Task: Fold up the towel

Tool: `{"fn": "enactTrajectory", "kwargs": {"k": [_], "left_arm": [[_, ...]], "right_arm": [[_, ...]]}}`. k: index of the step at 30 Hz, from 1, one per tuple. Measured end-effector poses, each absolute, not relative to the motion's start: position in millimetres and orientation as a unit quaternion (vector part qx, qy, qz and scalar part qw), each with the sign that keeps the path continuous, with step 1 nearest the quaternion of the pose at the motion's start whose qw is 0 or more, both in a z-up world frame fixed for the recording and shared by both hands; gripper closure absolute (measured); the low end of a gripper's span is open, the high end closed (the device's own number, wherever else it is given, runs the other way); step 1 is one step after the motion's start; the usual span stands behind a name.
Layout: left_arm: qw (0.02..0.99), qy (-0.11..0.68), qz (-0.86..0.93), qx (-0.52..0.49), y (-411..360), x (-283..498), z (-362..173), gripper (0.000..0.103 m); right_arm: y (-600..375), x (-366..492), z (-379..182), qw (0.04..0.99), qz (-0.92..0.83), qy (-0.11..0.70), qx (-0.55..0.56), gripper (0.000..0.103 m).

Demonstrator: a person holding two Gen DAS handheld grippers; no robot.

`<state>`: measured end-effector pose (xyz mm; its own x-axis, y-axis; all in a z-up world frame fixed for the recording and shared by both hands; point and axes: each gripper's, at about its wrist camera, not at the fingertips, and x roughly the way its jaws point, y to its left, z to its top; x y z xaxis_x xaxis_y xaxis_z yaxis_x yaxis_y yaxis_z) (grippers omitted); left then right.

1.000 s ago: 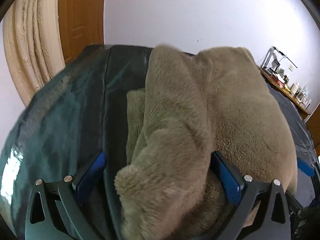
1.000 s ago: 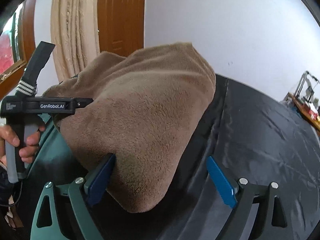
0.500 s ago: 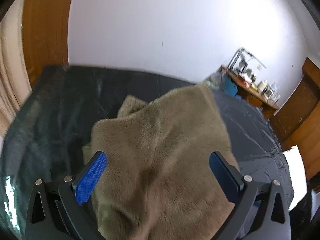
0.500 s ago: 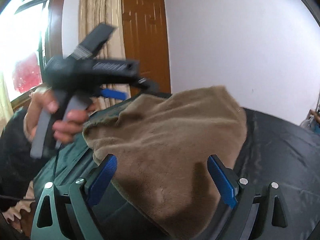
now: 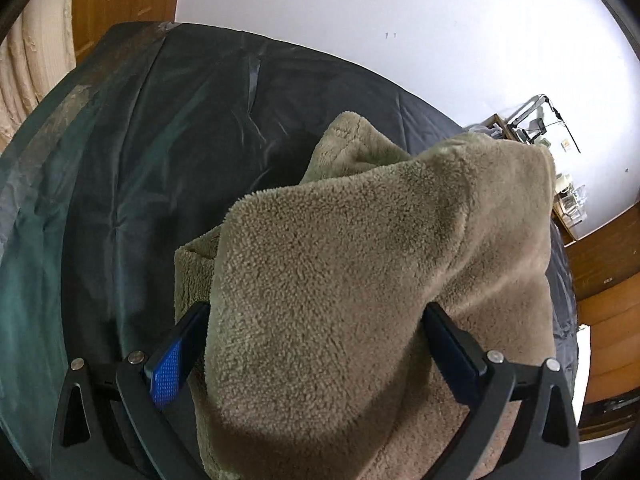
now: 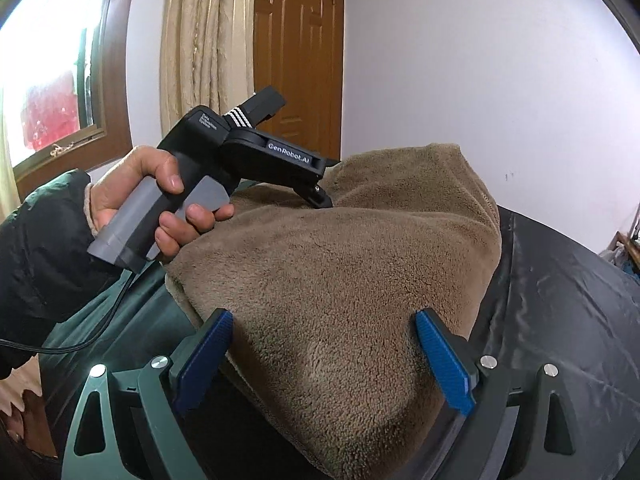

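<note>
A fluffy tan towel [image 5: 360, 248] lies bunched in a mound on a bed with a dark cover [image 5: 152, 152]. My left gripper [image 5: 316, 356] is open, its blue-padded fingers [image 5: 172, 364] spread wide on either side of the towel's near fold. My right gripper [image 6: 324, 356] is open too, and the towel [image 6: 352, 264] fills the gap between its blue pads [image 6: 444, 364]. In the right wrist view a hand [image 6: 160, 200] holds the left gripper [image 6: 320, 200] with its tips down on the towel's far left part. The towel's underside and lower layers are hidden.
The dark bed cover [image 6: 568, 320] stretches bare to the right of the towel. A wooden door [image 6: 300, 48], a beige curtain [image 6: 200, 32] and a window [image 6: 48, 72] stand behind the bed. A cluttered shelf [image 5: 560, 184] sits by the white wall on the right.
Both grippers have swung about and stayed open. The left one rose, then came down onto the towel's far left part. The towel has been pushed into a taller mound.
</note>
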<state>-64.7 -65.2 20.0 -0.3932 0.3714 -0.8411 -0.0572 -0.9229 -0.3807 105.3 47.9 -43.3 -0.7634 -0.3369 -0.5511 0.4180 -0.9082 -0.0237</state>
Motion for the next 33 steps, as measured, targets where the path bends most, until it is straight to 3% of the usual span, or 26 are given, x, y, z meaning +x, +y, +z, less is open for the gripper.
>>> {"fn": "enactTrajectory", "kwargs": {"k": [8, 18, 22, 26, 33], "left_arm": [[0.145, -0.21, 0.807, -0.533, -91, -62, 36, 0.0], [0.114, -0.192, 0.82, -0.527, -118, -55, 54, 0.0], [0.096, -0.147, 0.841, -0.511, -112, -48, 64, 0.0], [0.059, -0.118, 0.842, -0.524, -117, -51, 53, 0.0], [0.059, -0.132, 0.822, -0.55, -131, -53, 27, 0.0]], "right_arm": [[53, 103, -43, 0.203, -0.936, 0.065, 0.281, 0.008], [49, 102, -45, 0.2, -0.936, 0.062, 0.282, 0.006], [49, 100, -46, 0.2, -0.936, 0.064, 0.284, 0.005], [48, 101, -46, 0.199, -0.936, 0.067, 0.284, 0.004], [47, 104, -46, 0.199, -0.935, 0.069, 0.284, 0.004]]}}
